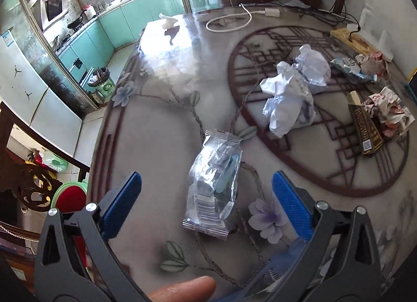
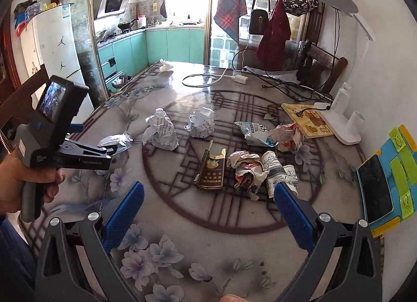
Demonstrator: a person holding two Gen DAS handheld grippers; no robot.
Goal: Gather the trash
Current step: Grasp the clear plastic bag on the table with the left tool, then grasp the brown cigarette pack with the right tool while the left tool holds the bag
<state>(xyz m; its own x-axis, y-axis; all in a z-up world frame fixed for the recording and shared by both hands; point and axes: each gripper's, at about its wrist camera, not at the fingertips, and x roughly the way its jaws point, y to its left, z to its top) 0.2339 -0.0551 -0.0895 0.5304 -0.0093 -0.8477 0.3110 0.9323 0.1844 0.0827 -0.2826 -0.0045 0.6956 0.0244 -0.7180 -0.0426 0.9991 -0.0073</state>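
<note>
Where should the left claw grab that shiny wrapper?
Grab the silver wrapper across its narrow middle, coming straight down from above. It lies flat, long axis pointing away, already between the open left claw fingers, so they can close on its long edges.

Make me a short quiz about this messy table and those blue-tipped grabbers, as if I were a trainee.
1. True or false: the left gripper is already clamped on the silver wrapper.
2. Which lies closest ahead of the right gripper: A) white charger, B) opened cigarette pack, C) desk lamp?
3. Fill in: the two white wads between the wrapper and the pack are crumpled ____.

Key: 1 false, its fingers stand wide apart, either side of the wrapper; 2 B; 3 paper.
</note>
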